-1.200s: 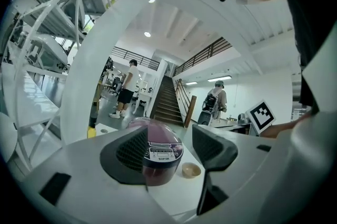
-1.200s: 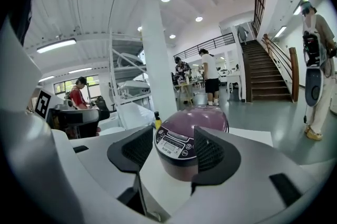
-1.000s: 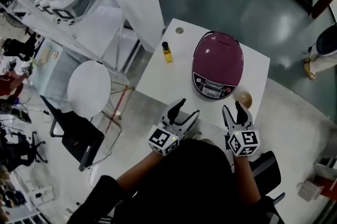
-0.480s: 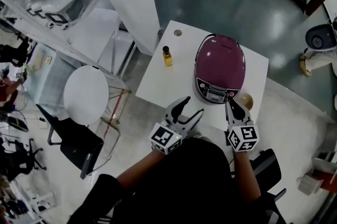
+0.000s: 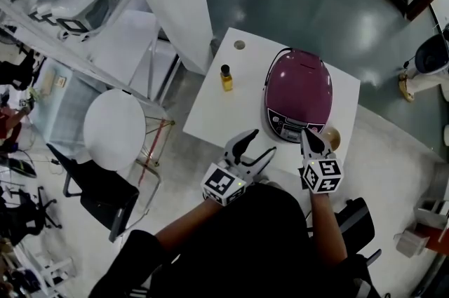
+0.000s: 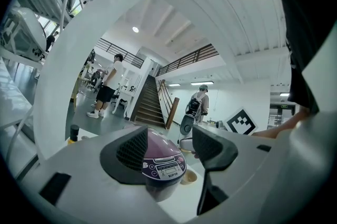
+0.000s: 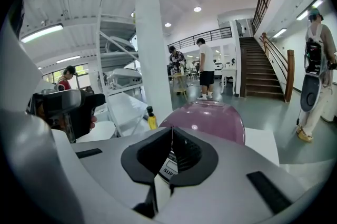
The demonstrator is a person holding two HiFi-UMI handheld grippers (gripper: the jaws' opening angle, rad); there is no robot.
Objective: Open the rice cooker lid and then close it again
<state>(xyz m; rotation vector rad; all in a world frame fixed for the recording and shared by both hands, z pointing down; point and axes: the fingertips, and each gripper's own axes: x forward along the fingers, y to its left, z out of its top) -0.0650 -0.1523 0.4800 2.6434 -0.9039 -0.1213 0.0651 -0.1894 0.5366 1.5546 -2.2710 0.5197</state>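
The rice cooker (image 5: 298, 93) sits on the right half of the white table (image 5: 210, 114), its purple lid (image 7: 208, 120) down and closed, its control panel facing me at the near end. I hold my right gripper (image 5: 306, 135) tilted a little downward at the cooker's near right corner. Its fingers are clenched tight together with nothing between them, and their tips lie right at the edge of the control panel. Whether they touch it I cannot tell.

My left gripper (image 5: 257, 144) hangs level at the near edge of the table, to the left of the cooker and apart from it. Its fingers are spread wide and released. In the left gripper view the cooker's front shows through the gap between them, but farther off, not within their grasp.

A small tan cup (image 5: 330, 137) stands on the table just beside the cooker's near right side, close to my right fingers. A yellow bottle (image 5: 226, 77) with a dark cap stands upright to the left of the cooker, well apart from both grippers.
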